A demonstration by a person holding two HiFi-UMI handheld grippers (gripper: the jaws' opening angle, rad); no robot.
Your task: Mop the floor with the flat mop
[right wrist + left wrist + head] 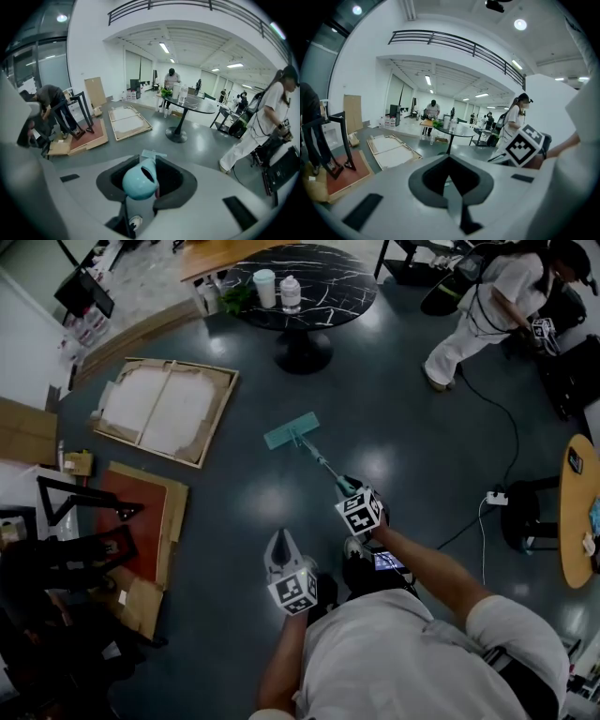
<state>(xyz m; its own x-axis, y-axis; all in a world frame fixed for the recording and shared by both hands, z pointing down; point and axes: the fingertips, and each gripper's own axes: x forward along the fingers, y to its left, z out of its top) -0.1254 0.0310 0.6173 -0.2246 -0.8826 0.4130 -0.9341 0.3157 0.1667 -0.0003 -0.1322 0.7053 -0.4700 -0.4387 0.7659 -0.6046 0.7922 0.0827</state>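
The flat mop lies with its teal head (291, 430) flat on the dark floor, a short way in front of me. Its thin pole (319, 461) slants back to my right gripper (349, 486), which is shut on the teal handle end (139, 178). In the right gripper view the mop head (153, 154) shows just past the jaws. My left gripper (279, 540) hangs lower left of the right one, away from the mop. Its jaws (451, 187) meet with nothing between them.
A round black marble table (319, 298) with a cup and a bottle stands beyond the mop. A framed panel (167, 409) and a red board (131, 521) lie on the floor at left. A person in white (487, 306) works at far right, near a cable and power strip (497, 497).
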